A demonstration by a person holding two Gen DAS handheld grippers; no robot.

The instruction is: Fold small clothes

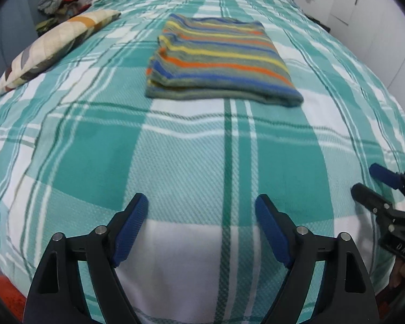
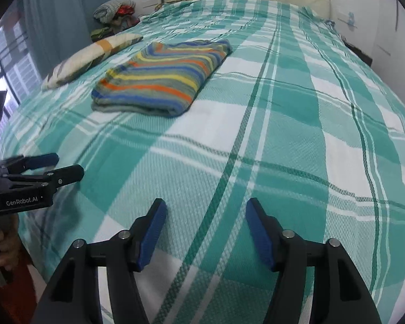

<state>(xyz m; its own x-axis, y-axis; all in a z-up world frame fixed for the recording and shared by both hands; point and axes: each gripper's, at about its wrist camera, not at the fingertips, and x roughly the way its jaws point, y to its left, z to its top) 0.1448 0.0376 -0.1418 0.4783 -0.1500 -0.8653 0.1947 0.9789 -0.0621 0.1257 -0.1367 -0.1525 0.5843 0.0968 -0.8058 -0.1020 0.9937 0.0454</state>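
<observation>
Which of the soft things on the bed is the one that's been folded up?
The striped garment, a neat flat rectangle in the middle of the plaid bedspread. The patterned pillow beside it is plump, and the clothes pile beyond is a loose heap.

Two wrist views, shared bed (image 1: 94, 167)

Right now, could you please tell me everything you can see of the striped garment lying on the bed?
The striped garment is folded into a flat, roughly rectangular stack of several layers. It looks like soft knit, grey-green with orange, yellow and blue stripes. It lies on the teal-and-white plaid bedspread, right of the patterned pillow and apart from it. Nothing else touches it; both grippers are well short of it.
</observation>
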